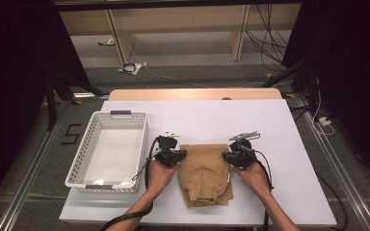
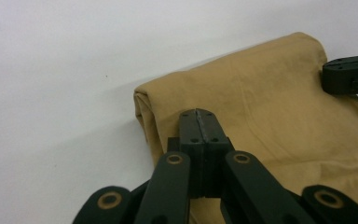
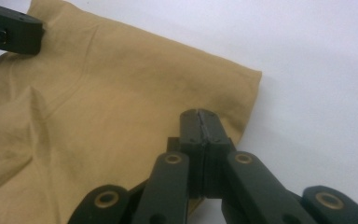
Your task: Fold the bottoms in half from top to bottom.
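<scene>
A folded tan garment [image 1: 205, 174] is laid on the white table [image 1: 289, 144], near its front edge and between the two hands. The left gripper [image 1: 177, 155] is placed at the garment's far left corner and the right gripper [image 1: 228, 156] at its far right corner — each held from below by a hand, the left hand [image 1: 159, 174] and the right hand [image 1: 254, 175], with a black cable trailing back along the forearm.

In the left gripper view the two black jaws are seen pressed flat together, tips meeting over the cloth [image 2: 270, 112] just inside its folded edge; whether a layer of fabric is pinched between them cannot be told. The same is seen in the right gripper view: jaws fully clenched, tips lying over the garment [image 3: 98, 121] close to its corner, with no fabric visibly caught (the other gripper's black tip is seen at the far corner in each of these views).

A white perforated basket [image 1: 77, 163] is set to the left of the garment, well apart from it — just beside the left hand.
</scene>
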The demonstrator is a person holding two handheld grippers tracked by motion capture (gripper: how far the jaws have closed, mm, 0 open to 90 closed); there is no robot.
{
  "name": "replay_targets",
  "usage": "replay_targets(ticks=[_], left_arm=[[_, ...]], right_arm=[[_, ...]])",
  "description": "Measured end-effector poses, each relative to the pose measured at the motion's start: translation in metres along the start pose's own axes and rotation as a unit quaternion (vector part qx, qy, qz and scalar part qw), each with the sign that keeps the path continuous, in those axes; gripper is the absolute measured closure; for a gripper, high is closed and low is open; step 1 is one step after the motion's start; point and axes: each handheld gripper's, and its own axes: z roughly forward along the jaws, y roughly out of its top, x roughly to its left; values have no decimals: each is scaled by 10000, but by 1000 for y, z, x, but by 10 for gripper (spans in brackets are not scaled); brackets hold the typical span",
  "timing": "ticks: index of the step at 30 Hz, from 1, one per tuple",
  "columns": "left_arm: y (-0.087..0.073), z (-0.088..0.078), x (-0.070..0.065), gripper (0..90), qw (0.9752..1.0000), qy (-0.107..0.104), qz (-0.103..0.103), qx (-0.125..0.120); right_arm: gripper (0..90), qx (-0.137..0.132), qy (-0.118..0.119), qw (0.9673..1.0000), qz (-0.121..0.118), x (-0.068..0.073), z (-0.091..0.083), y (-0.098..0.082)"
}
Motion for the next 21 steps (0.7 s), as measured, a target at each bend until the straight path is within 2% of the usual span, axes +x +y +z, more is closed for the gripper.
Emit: replay_targets(ticks=[7,10,13,16,18,21], left_arm=[[-1,1,4,898,10000,14,-86,-16],[-1,-4,4,877,9998,-58,-146,-91],[0,-10,2,703,9995,-241,-203,24],[-1,-18,-1,588,9991,-352,-233,34],[-3,-22,-1,497,9990,-363,-252,74],[-7,-26,-2,412,9986,-431,-290,121]], right_arm=[[891,19,-46,10000,45,-1,-1,-1],[806,-76,78,9999,115,-1,-4,-1],[646,-300,97,9995,85,1,-13,0],[536,-522,162,9985,87,2,-22,-1],[489,-655,130,9978,33,4,-29,-2],[440,-902,135,9958,-39,6,-37,-2]])
